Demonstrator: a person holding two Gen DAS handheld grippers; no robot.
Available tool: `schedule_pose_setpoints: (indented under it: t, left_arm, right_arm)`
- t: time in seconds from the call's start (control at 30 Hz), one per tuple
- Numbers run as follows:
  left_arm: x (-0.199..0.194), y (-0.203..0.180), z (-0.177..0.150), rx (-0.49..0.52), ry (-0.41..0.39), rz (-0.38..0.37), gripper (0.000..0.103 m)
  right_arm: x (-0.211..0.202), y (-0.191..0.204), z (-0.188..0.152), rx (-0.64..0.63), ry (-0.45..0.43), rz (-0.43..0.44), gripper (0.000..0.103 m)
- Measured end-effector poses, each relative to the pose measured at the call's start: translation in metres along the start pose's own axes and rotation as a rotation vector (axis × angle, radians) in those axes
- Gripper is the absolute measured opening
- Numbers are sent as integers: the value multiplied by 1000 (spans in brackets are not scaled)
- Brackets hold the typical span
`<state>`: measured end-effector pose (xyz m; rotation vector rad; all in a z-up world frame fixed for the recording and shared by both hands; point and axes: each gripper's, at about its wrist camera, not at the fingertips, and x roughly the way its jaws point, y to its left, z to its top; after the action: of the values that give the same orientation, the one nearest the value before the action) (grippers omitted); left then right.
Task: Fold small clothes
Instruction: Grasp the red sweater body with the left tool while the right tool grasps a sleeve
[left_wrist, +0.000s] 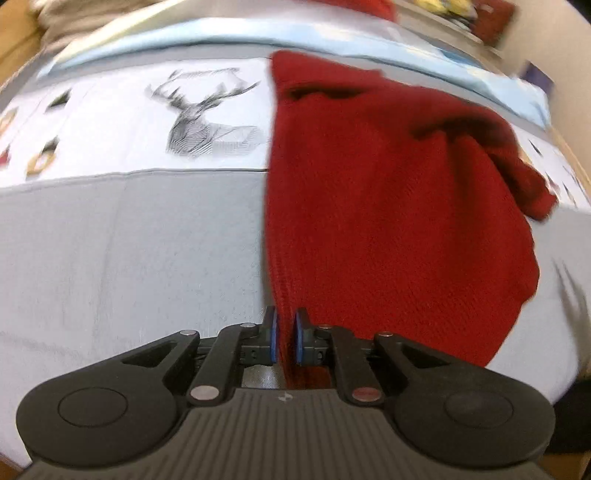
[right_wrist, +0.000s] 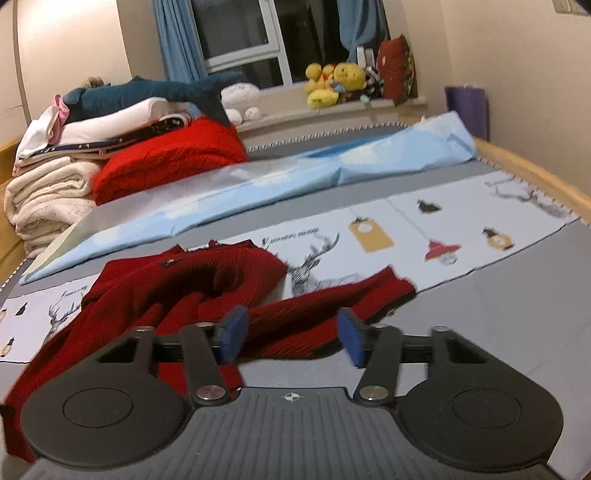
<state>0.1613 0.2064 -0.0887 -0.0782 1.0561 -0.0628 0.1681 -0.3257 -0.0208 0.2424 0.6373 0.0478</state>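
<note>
A dark red knit sweater (left_wrist: 388, 203) lies on the grey bedspread (left_wrist: 129, 251), and the left wrist view is blurred. My left gripper (left_wrist: 285, 321) is shut on the sweater's near left edge, with the knit pinched between the blue pads. In the right wrist view the same sweater (right_wrist: 177, 288) lies rumpled, one sleeve (right_wrist: 332, 299) stretching to the right. My right gripper (right_wrist: 291, 328) hangs just over that sleeve. Its jaws stand apart, the sleeve lies between and beyond the pads, and neither pad presses on it.
A stack of folded clothes and towels (right_wrist: 55, 177) with a bright red knit (right_wrist: 170, 162) sits at the back left. A light blue sheet (right_wrist: 295, 173) crosses the bed. Plush toys (right_wrist: 332, 83) line the window sill. A wooden bed frame (right_wrist: 535, 173) runs along the right.
</note>
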Motion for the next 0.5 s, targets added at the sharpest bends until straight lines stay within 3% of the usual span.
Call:
schedule_pose_setpoints:
  t: [0.1,0.23,0.37,0.5]
  left_arm:
    - [0,1,7,-14,-9,-23,22]
    - [20,-4,20,-11,45,-11,26]
    - [39,-8,10,-7,88,6,31]
    - [48,-8,5,-12,122,27,31]
  right_arm:
    - [17,14,-3,12,57,18,46]
    - [63,40,-11,-12,216,75,47]
    - [109,65,-20,-43,322,62,51]
    - [148,80,-31,-59,352,17,61]
